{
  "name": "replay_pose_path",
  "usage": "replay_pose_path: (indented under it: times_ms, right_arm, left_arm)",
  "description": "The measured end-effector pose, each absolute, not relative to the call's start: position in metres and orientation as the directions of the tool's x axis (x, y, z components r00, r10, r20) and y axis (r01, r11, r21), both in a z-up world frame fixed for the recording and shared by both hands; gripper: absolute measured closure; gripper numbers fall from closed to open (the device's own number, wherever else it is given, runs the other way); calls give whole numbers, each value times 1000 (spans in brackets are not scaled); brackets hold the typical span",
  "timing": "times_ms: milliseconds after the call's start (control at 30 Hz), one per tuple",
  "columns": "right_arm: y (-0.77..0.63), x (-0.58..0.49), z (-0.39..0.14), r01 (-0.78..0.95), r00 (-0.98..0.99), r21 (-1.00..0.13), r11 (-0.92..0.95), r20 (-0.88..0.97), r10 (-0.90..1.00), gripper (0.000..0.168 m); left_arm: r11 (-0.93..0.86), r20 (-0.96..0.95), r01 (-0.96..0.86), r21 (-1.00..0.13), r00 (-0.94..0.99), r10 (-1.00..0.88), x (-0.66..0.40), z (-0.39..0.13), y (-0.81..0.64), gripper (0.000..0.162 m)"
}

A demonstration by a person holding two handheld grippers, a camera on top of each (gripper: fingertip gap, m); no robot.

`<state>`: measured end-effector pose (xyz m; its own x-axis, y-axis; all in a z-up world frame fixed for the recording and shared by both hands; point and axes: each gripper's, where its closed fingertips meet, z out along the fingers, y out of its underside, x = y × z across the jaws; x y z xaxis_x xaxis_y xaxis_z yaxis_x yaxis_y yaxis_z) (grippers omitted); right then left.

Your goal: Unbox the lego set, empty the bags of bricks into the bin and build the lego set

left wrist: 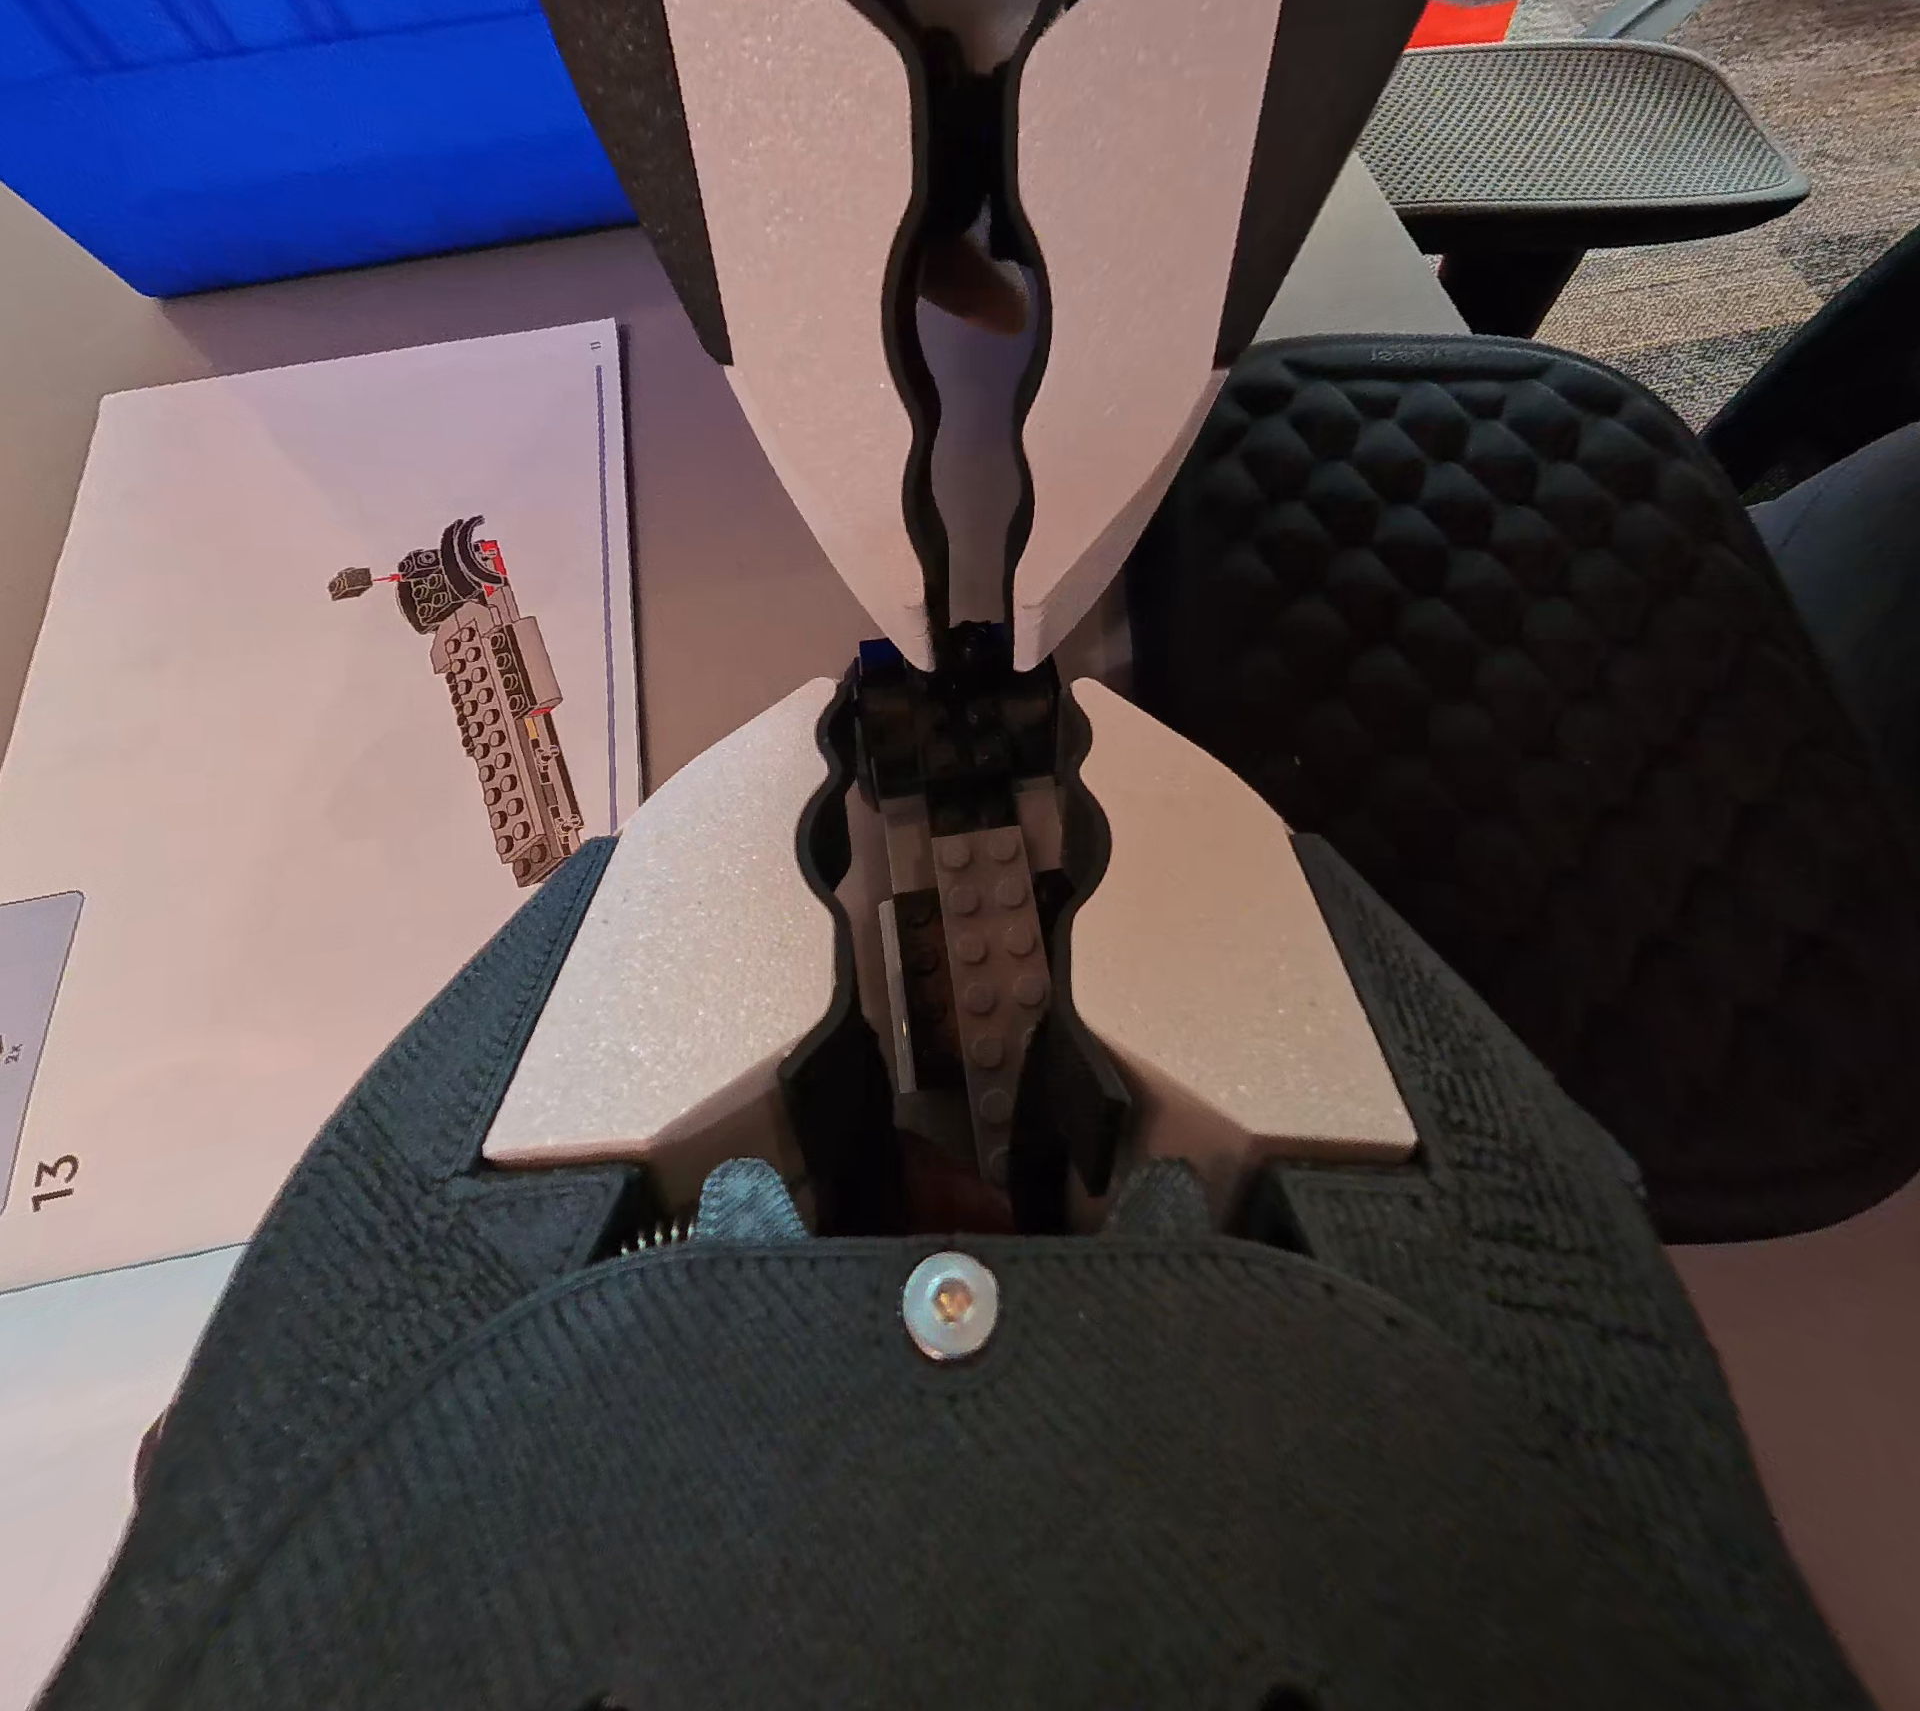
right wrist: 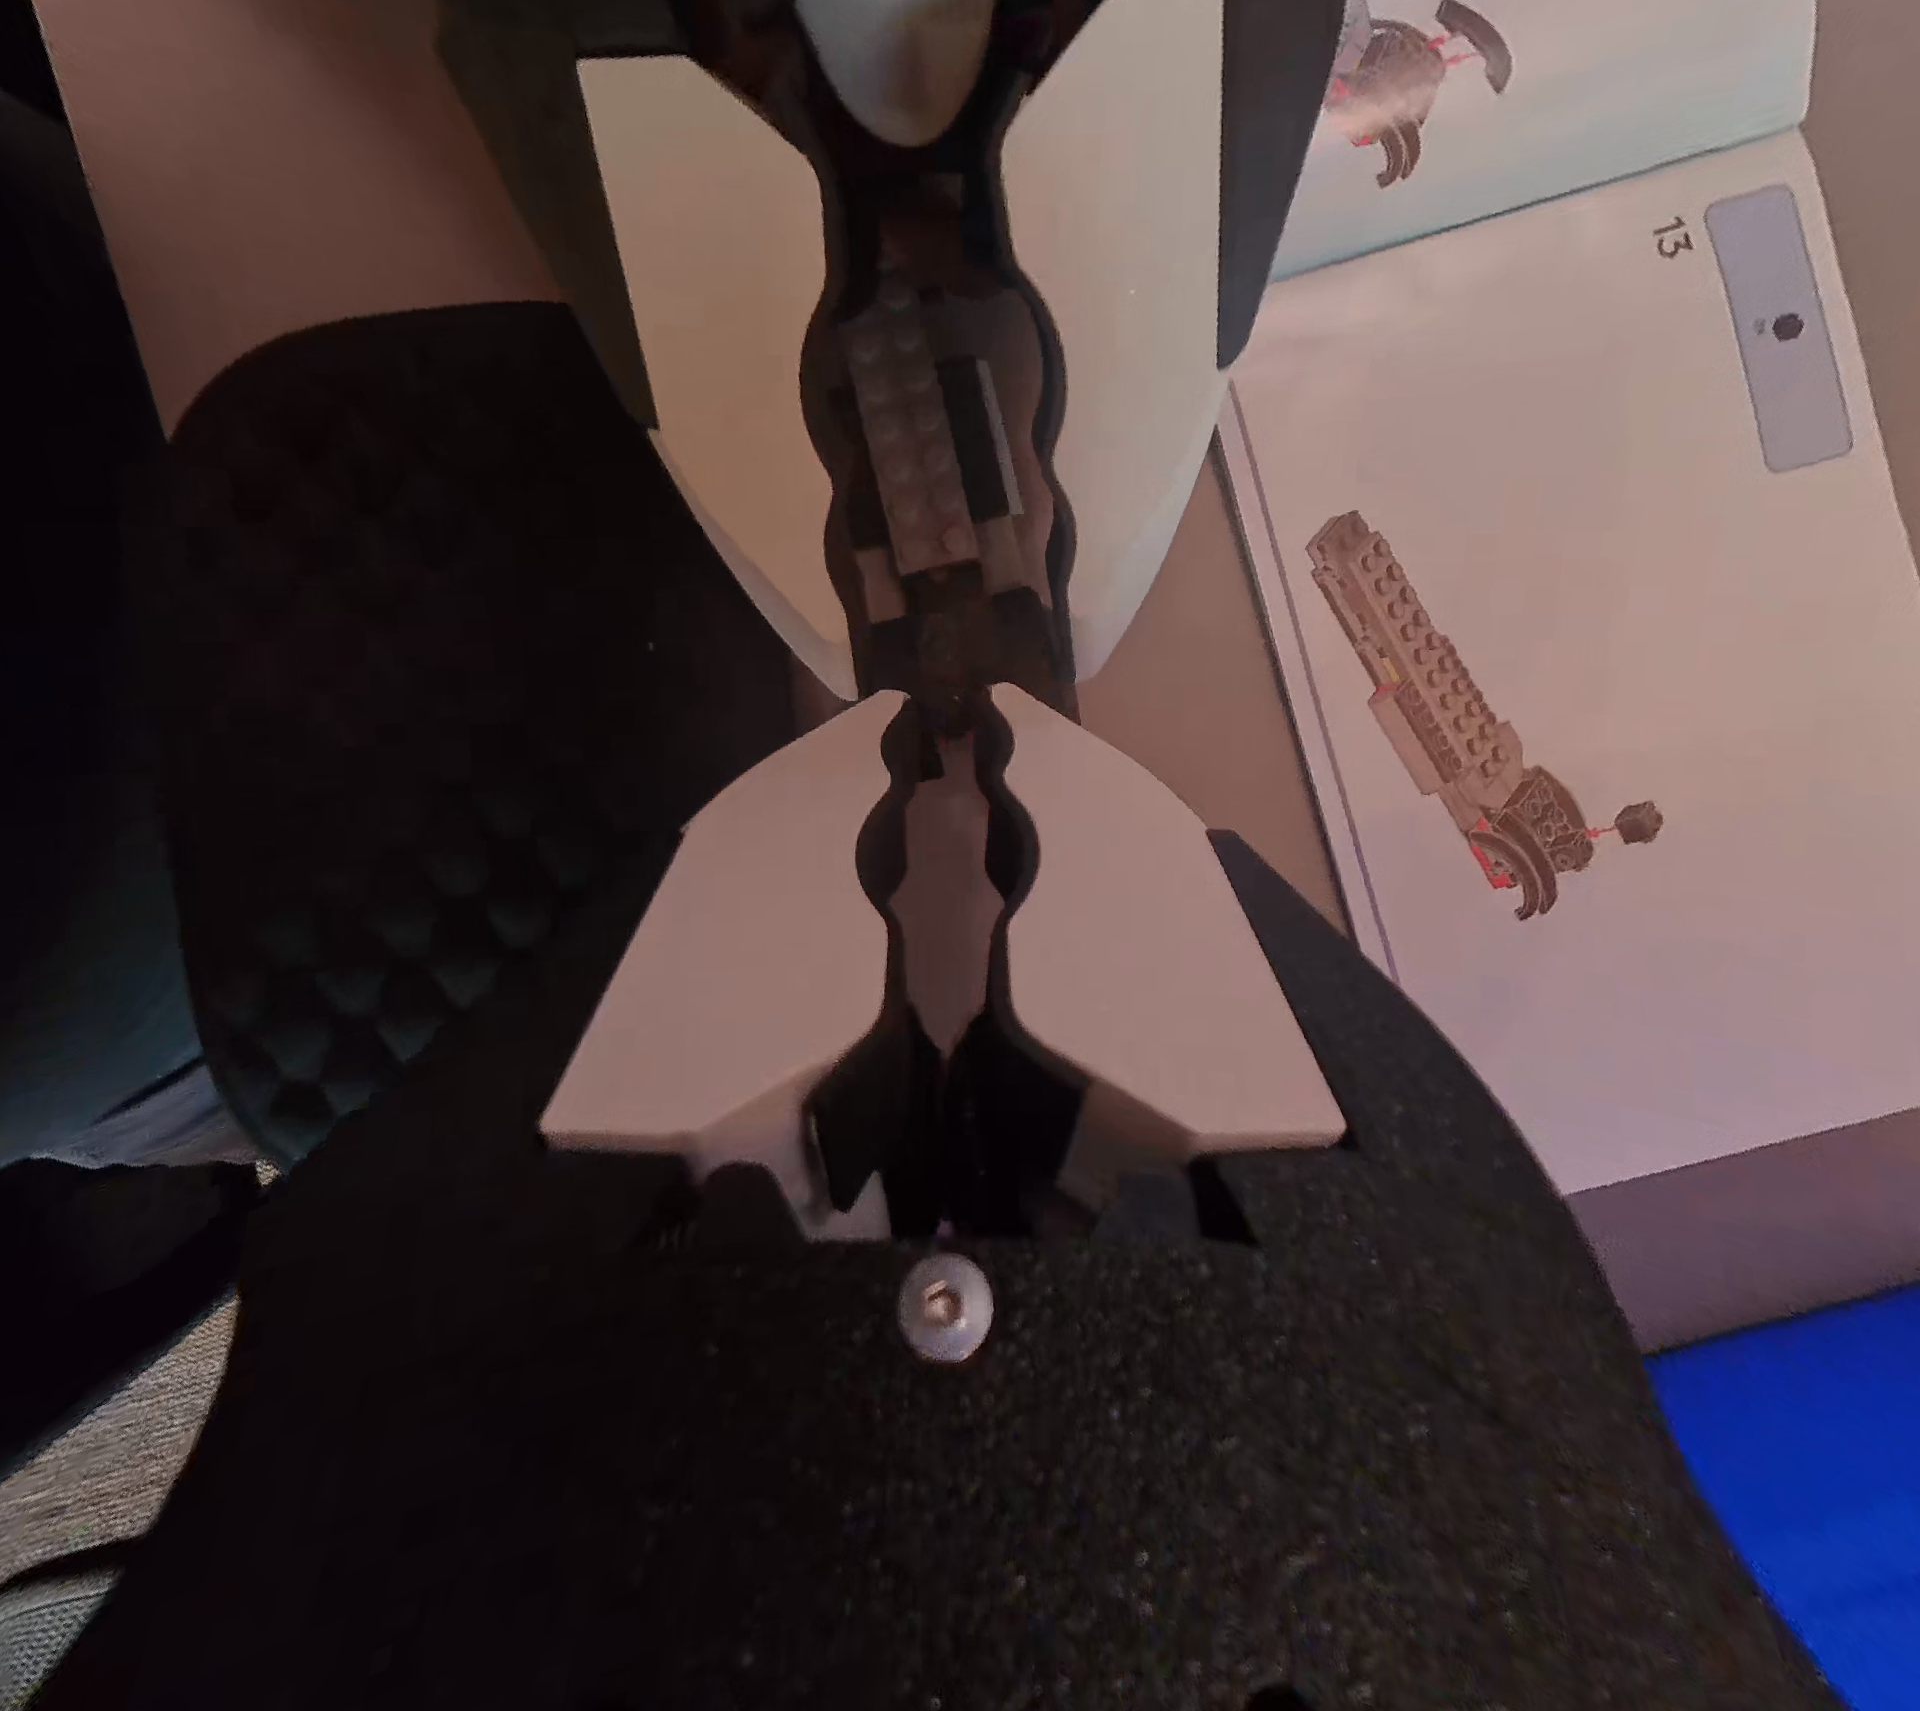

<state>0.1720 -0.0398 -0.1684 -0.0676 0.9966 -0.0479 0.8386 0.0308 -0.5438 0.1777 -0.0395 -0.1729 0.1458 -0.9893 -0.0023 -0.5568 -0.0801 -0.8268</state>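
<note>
Left gripper (left wrist: pixel 956 695) clamps the grey brick assembly (left wrist: pixel 987 923) at frame centre; right gripper (right wrist: pixel 951 711) pinches a small dark piece onto its tip. Only left view shows the blue bin (left wrist: pixel 260 20), upper left.

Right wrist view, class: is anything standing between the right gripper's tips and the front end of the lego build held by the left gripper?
Nothing visible does. The right gripper meets the dark front end of the lego build tip to tip, which the left gripper clamps lengthwise. Whether the right tips pinch a small piece cannot be told.
</note>
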Motion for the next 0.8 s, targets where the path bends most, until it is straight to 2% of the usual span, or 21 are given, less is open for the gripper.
replay_pose_path:
  times_ms: [100,200,300,433,500,567,633,800]
  right_arm:
    - [-39,172,-169,835,-26,-550,-8,-53,998,158]
    - [-41,172,-169,823,-88,-564,73,0,996,158]
    - [-41,171,-169,830,-47,-558,10,-52,998,158]
    - [-41,171,-169,823,-91,-563,71,-8,996,158]
    - [-40,171,-169,830,-66,-556,42,-23,998,157]
    - [-38,172,-165,831,4,-555,-36,-60,998,129]
    - [-38,172,-151,801,51,-592,-87,-77,996,119]
    - [-38,185,-78,608,163,-786,-113,-16,987,118]
  left_arm:
    - [-80,-3,-557,-827,146,-989,178,-173,-39,125]
    - [-76,1,-557,-827,133,-991,178,-173,-41,125]
    - [-76,1,-557,-827,135,-991,178,-173,-41,125]
    - [-74,0,-557,-827,131,-991,178,-173,-42,125]
    - [-75,1,-556,-828,131,-991,178,-173,-42,125]
    - [-73,-7,-558,-827,139,-990,178,-173,-41,125]
    - [-70,-15,-564,-823,146,-989,177,-173,-40,124]
    - [-77,-15,-545,-835,163,-986,173,-169,-37,118]
